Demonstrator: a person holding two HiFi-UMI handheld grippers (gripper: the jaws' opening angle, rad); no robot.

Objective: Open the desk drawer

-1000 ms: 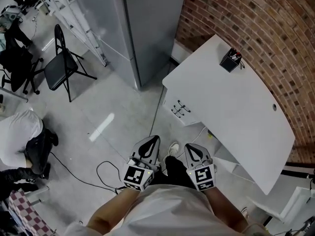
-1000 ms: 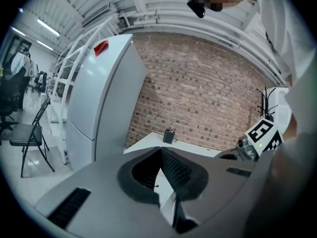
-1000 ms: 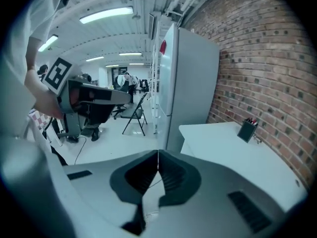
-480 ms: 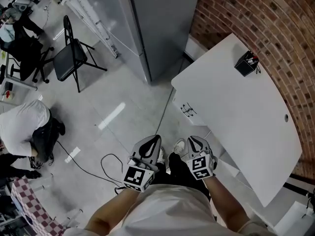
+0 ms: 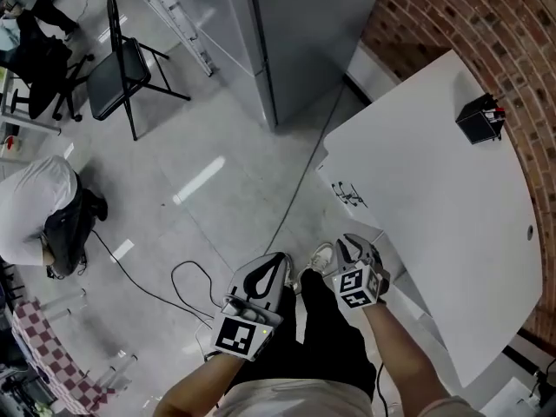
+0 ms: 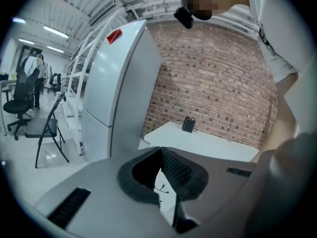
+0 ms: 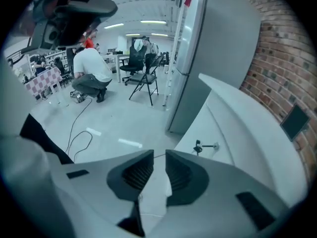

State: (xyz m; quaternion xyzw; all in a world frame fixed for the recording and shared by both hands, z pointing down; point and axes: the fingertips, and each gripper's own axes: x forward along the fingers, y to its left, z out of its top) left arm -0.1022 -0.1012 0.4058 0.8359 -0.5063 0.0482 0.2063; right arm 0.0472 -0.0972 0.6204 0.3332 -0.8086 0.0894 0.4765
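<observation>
Drawer (image 5: 347, 195) shut beyond both grippers

Left gripper (image 5: 281, 257), grey moulded plastic, keeps its ribbed jaws together, empty. Right gripper (image 5: 342, 242) is opening its jaws, nothing between. Ahead, the flat white drawer front with dark wire handles sits under the smooth desk's (image 5: 434, 207) left edge; rough brick wall (image 5: 469, 24) behind.

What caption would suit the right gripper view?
Right claw, empty and opening, beside the white desk and brick wall.
</observation>
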